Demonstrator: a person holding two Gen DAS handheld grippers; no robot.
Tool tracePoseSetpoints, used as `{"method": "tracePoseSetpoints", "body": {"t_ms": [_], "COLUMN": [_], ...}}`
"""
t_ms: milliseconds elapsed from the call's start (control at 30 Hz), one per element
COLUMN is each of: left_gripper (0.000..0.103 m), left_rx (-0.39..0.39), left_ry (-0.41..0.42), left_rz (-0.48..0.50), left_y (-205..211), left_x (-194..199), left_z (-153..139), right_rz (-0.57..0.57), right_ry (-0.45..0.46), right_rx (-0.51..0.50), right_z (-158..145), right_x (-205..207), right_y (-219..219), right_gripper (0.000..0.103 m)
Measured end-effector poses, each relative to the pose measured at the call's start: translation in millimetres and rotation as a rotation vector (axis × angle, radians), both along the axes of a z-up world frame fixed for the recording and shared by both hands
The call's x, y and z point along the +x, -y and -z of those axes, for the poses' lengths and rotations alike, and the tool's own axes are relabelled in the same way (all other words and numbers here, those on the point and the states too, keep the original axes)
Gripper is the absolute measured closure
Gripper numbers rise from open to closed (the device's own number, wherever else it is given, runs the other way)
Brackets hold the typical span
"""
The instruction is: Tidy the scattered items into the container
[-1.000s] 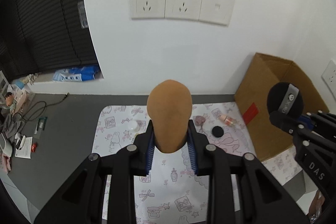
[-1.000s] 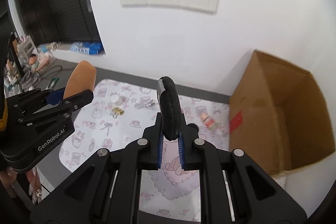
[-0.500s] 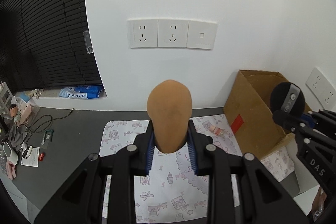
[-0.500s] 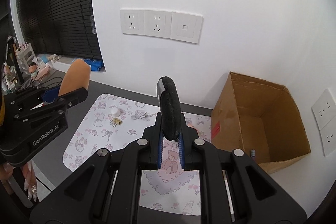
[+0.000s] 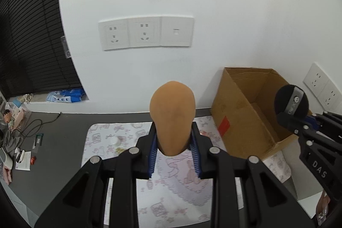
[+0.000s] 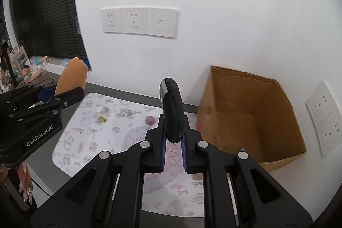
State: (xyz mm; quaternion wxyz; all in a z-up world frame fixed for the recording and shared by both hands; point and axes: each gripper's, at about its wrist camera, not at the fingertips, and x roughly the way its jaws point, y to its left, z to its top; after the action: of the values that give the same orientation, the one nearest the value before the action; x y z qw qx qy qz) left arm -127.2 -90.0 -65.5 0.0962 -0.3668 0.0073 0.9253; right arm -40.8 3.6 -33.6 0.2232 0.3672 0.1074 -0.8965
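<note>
Holding 2 items above the surface, we have both grippers raised in front of the white wall. Our left gripper has its jaws closed narrowly on an orange teardrop-shaped sponge, which stands upright between the blue pads with its rounded tip pointing up. Our right gripper has its jaws clamped on a black round puff, held on edge so that the right wrist view sees only its thin rim; from the left wrist view the same puff shows its flat face with a grey strap across it.

The open cardboard box sits on its side to the right, against the wall, with its opening facing us. The puff hangs just left of the box mouth in the right wrist view, not inside it. We cannot tell clearly what lies at the bottom of the box.

Below the grippers a patterned white mat covers part of the dark surface. On it lie a small white cap-like item, a small yellowish piece just beside it, and a pinkish round item nearer the box. A triple wall socket plate is fixed to the wall above.
</note>
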Motion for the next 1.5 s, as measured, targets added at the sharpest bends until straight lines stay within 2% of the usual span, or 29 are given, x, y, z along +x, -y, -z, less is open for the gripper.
{"method": "tracePoseSetpoints", "body": {"t_ms": [167, 500, 933, 1200, 1233, 1267, 1300, 1333, 1367, 1400, 1433, 1500], "left_gripper": [0.075, 0.075, 0.075, 0.075, 0.074, 0.064, 0.043, 0.032, 0.026, 0.021, 0.018, 0.014], "left_rx": [-0.011, -0.013, -0.040, -0.065, -0.072, -0.088, -0.108, -0.138, -0.184, -0.221, -0.239, -0.248], "left_ry": [0.002, 0.018, 0.085, 0.116, 0.124, 0.142, 0.162, 0.181, 0.181, 0.165, 0.153, 0.143], "left_rz": [0.049, 0.124, 0.242, 0.288, 0.301, 0.309, 0.303, 0.283, 0.252, 0.229, 0.216, 0.185], "left_y": [-52.4, -130.1, -208.0, -231.4, -234.6, -238.0, -240.0, -241.3, -241.8, -241.3, -240.1, -235.5], "left_x": [-8.0, -31.0, -56.7, -64.1, -64.4, -65.7, -67.5, -69.1, -70.2, -70.4, -70.5, -71.0], "left_z": [-1.2, 2.6, 21.7, 32.9, 34.7, 37.4, 40.6, 43.9, 46.8, 48.3, 48.8, 47.0], "right_rz": [0.023, 0.092, 0.205, 0.242, 0.245, 0.246, 0.245, 0.245, 0.246, 0.253, 0.274, 0.278], "right_ry": [0.003, -0.004, 0.042, 0.080, 0.086, 0.093, 0.101, 0.106, 0.110, 0.105, 0.084, 0.043], "right_rx": [0.011, 0.022, 0.031, 0.026, 0.023, 0.017, 0.009, 0.004, 0.001, -0.001, 0.001, -0.005], "right_z": [3.7, 6.6, 29.6, 43.5, 44.9, 46.7, 47.3, 47.9, 48.0, 47.3, 46.0, 40.9], "right_x": [-22.5, -62.0, -103.1, -118.2, -119.7, -121.5, -122.7, -123.0, -123.2, -122.4, -121.4, -116.7], "right_y": [-39.5, -104.6, -173.7, -192.9, -193.9, -195.8, -197.1, -197.9, -197.9, -198.6, -197.3, -199.5], "right_gripper": [0.091, 0.091, 0.091, 0.091, 0.090, 0.090, 0.088, 0.080, 0.066, 0.026, 0.010, 0.003]}}
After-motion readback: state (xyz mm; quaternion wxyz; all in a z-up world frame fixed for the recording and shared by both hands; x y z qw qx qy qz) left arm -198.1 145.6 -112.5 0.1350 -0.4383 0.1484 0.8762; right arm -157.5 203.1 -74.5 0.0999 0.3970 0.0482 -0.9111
